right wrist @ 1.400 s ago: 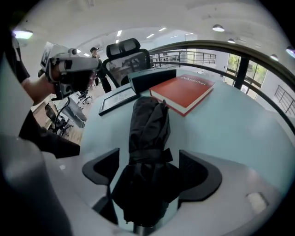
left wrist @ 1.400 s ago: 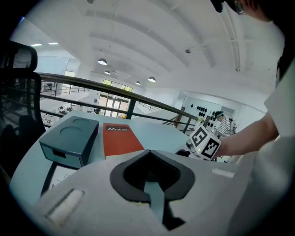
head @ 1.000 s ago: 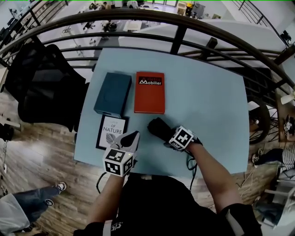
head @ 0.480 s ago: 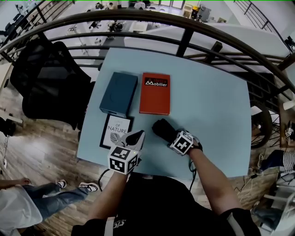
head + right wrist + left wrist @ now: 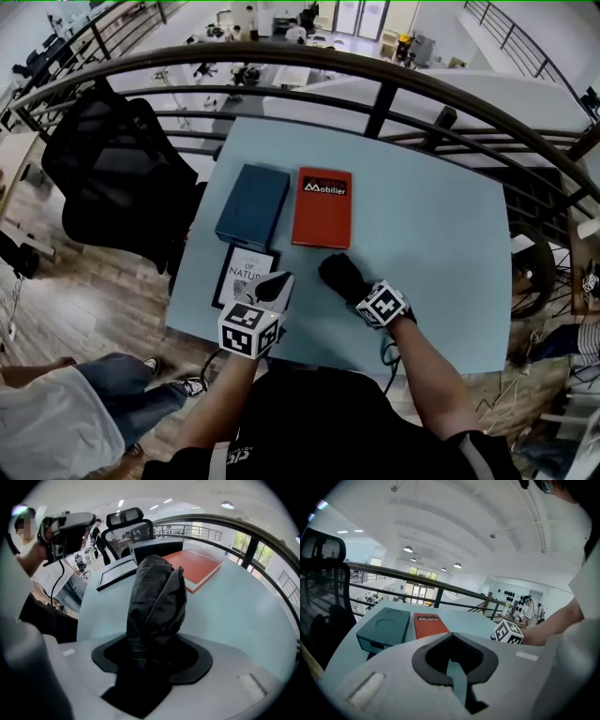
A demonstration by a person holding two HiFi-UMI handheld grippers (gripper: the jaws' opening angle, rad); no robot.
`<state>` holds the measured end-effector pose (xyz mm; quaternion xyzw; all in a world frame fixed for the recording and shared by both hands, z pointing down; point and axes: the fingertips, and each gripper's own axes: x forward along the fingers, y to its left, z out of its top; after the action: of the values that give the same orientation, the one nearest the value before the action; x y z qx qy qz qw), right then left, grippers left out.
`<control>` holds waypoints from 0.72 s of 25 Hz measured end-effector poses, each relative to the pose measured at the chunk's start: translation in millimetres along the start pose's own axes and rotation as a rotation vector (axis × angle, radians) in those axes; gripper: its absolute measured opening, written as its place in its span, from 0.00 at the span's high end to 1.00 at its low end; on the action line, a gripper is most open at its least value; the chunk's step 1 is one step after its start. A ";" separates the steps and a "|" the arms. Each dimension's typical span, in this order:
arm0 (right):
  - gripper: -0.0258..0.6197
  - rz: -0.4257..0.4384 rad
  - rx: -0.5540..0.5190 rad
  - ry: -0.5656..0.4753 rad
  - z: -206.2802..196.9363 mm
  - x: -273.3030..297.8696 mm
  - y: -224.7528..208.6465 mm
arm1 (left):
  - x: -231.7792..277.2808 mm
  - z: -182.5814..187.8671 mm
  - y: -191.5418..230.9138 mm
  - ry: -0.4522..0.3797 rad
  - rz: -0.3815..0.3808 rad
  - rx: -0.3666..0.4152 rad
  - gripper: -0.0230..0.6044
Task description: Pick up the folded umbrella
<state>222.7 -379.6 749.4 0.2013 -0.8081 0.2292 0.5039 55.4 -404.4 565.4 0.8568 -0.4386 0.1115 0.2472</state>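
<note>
The folded umbrella (image 5: 340, 276), black and in its sleeve, lies on the pale blue table (image 5: 431, 244) just below the red book. My right gripper (image 5: 356, 291) points steeply down over its near end. In the right gripper view the umbrella (image 5: 157, 597) runs away from me and its near end fills the slot of the right gripper (image 5: 151, 660). Those jaws have just been closing, and they are now shut on it. My left gripper (image 5: 273, 285) hovers at the table's front edge, left of the umbrella, over the framed book. The left gripper (image 5: 454, 670) shows only a thin slit and holds nothing.
A teal box (image 5: 253, 204) and a red book (image 5: 322, 208) lie side by side mid-table. A black-bordered book (image 5: 244, 272) sits near the front left. A dark railing (image 5: 375, 94) curves behind the table, a black chair (image 5: 112, 178) stands at the left, and a person (image 5: 56, 422) stands lower left.
The right gripper has stayed at the umbrella's near end and settled closer round it. The left gripper has risen a little. The person at lower left has stepped nearer.
</note>
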 end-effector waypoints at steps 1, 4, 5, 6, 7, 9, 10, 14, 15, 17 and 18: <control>0.57 0.003 0.023 -0.036 4.5 -8.1 1.3 | -2.4 3.2 0.5 -0.004 0.003 0.003 0.96; 0.57 0.003 0.087 -0.160 20.9 -36.7 2.8 | -8.0 12.8 -0.2 -0.019 0.008 0.014 0.96; 0.57 -0.003 0.108 -0.207 27.7 -46.8 1.8 | -9.2 15.5 -0.1 -0.023 0.007 0.019 0.96; 0.57 -0.009 0.130 -0.260 35.4 -57.6 0.4 | -10.3 18.0 0.4 -0.027 0.007 0.023 0.96; 0.57 -0.015 0.154 -0.317 43.9 -69.4 -1.0 | -11.5 20.4 1.3 -0.031 0.007 0.027 0.96; 0.57 -0.023 0.199 -0.442 61.2 -96.7 -3.7 | -13.9 26.0 2.9 -0.038 0.009 0.033 0.96; 0.57 -0.029 0.215 -0.502 69.1 -112.0 -4.8 | -15.5 29.6 3.0 -0.043 0.011 0.035 0.96; 0.57 -0.080 0.219 -0.700 93.9 -174.3 -6.6 | -24.1 48.1 0.6 -0.074 0.017 0.052 0.96; 0.57 -0.094 0.211 -0.745 99.7 -189.3 -6.4 | -26.4 53.9 0.3 -0.085 0.019 0.059 0.96; 0.57 -0.119 0.199 -0.834 110.7 -217.7 -5.9 | -30.5 65.2 0.9 -0.107 0.023 0.072 0.96; 0.57 -0.130 0.196 -0.879 115.5 -230.9 -5.7 | -32.3 70.2 1.6 -0.117 0.025 0.077 0.96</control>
<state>237.5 -428.7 496.3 0.3768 -0.9054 0.1652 0.1048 33.2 -419.3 492.9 0.8652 -0.4582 0.0810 0.1866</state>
